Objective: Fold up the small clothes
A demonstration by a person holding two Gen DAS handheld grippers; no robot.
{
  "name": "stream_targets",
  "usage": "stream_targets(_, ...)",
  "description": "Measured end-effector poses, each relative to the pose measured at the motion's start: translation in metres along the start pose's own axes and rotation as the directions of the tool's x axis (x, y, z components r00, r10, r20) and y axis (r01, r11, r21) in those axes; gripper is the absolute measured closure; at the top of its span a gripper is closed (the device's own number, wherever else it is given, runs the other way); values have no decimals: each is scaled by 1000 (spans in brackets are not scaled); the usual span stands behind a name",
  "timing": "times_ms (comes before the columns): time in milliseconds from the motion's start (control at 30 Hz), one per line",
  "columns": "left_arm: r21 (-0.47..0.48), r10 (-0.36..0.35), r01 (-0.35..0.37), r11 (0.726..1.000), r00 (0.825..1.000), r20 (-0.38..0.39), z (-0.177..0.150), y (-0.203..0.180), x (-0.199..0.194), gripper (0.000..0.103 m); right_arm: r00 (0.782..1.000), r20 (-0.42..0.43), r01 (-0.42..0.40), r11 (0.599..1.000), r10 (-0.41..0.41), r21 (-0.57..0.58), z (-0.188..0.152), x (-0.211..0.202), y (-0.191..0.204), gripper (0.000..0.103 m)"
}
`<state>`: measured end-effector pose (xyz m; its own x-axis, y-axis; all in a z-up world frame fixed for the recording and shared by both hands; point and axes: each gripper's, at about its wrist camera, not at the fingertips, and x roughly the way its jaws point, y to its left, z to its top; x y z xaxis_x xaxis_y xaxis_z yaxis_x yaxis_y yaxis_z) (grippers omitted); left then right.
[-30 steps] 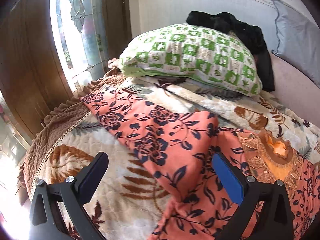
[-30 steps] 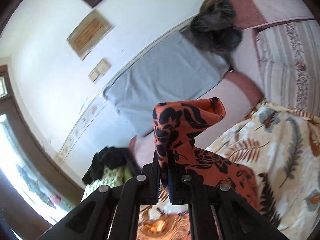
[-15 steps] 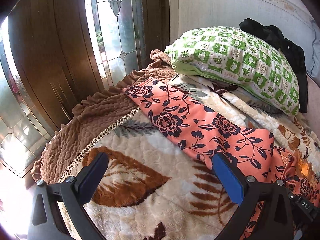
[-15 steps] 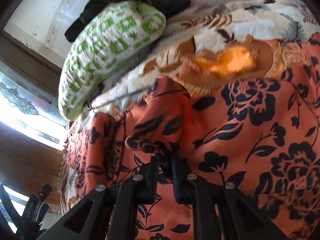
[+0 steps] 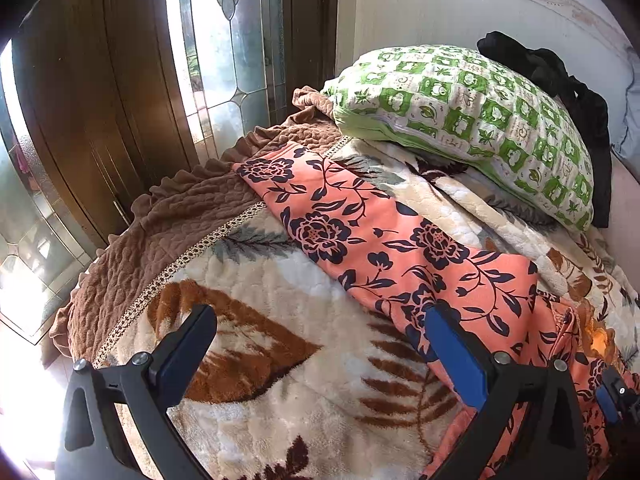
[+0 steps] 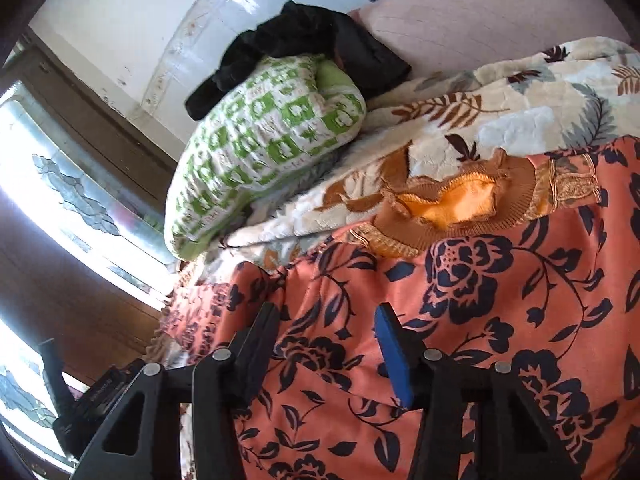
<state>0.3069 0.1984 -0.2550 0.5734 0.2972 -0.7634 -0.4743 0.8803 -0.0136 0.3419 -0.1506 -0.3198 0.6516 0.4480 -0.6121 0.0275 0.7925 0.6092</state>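
No legible writing is found on any item.

Left gripper [image 5: 320, 344]: angled downward over the bed; fingers [image 5: 454, 354] set wide apart, nothing gripped; one blue-padded finger is seen against the garment's edge, the other over bare blanket.

Right gripper [image 6: 326, 338]: angled downward, low over the garment; its jaws have just been opening and are now parted, with cloth seen beneath and between them but not pinched.

Garment [image 5: 400, 248]: salmon-orange woven cloth, printed with dark navy roses and vines, laid flat in a long diagonal band across the bed; a ribbed tan neckline [image 6: 460, 204] with orange lining is shown at its far edge.

Blanket [image 5: 280, 380]: plush cream fleece, brown leaf pattern, quilted brown frilled border.

Pillow [image 5: 472, 116]: green-and-white checked cotton, plump, placed beyond the garment; black cloth [image 5: 560, 76] is heaped behind it.
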Motion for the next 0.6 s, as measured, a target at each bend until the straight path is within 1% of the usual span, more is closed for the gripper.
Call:
stream_targets(67, 17, 5, -5, 1000, 1000, 1, -1, -5, 0, 0, 999, -39, 17, 1000, -18, -23, -2, 15, 14, 50)
stream_targets(100, 23, 5, -5, 1000, 1000, 1, -1, -6, 0, 0, 998, -45, 31, 999, -33, -41, -5, 21, 22, 46)
stream_targets(133, 26, 6, -6, 1000, 1000, 1, 0, -7, 1, 0, 998, -48, 42, 997, -45, -69, -8, 28, 31, 37)
stream_targets(200, 26, 8, -8, 1000, 1000, -1, 0, -7, 2, 0, 997, -26, 73, 986, -78, -148, -21, 30, 48, 29)
stream_targets(267, 22, 9, -9, 1000, 1000, -5, 1, -6, 3, 0, 987, 7, 157, 953, -160, -258, -33, 37, 64, 29)
stream_targets(333, 26, 5, -5, 1000, 1000, -9, 0, -7, 3, 0, 967, 20, 244, 908, -253, -340, -42, 50, 73, 29)
stream_targets(367, 31, 2, -1, 1000, 1000, -10, 0, -7, 3, 0, 959, 25, 272, 892, -283, -361, -44, 56, 73, 29)
stream_targets(400, 37, 2, -2, 999, 1000, -9, -1, -8, 2, 0, 952, 30, 293, 884, -304, -363, -45, 62, 71, 38)
stream_targets(433, 42, 5, -4, 999, 1000, -8, -1, -9, 2, 0, 945, 33, 316, 883, -325, -347, -43, 66, 66, 72)
stream_targets(467, 43, 4, -4, 999, 1000, -7, -1, -8, 2, 0, 936, 23, 341, 883, -352, -322, -40, 70, 59, 83)
stream_targets(500, 40, 0, 1, 999, 1000, -9, 0, -8, 2, 0, 933, 24, 350, 891, -358, -288, -36, 69, 52, 93)
stream_targets(533, 34, -6, 7, 999, 1000, -12, 0, -6, 2, 0, 946, 21, 317, 915, -323, -251, -33, 65, 47, 96)
stream_targets(600, 24, -7, 8, 1000, 1000, -12, 1, -4, 1, 0, 960, 23, 278, 936, -280, -215, -30, 54, 44, 97)
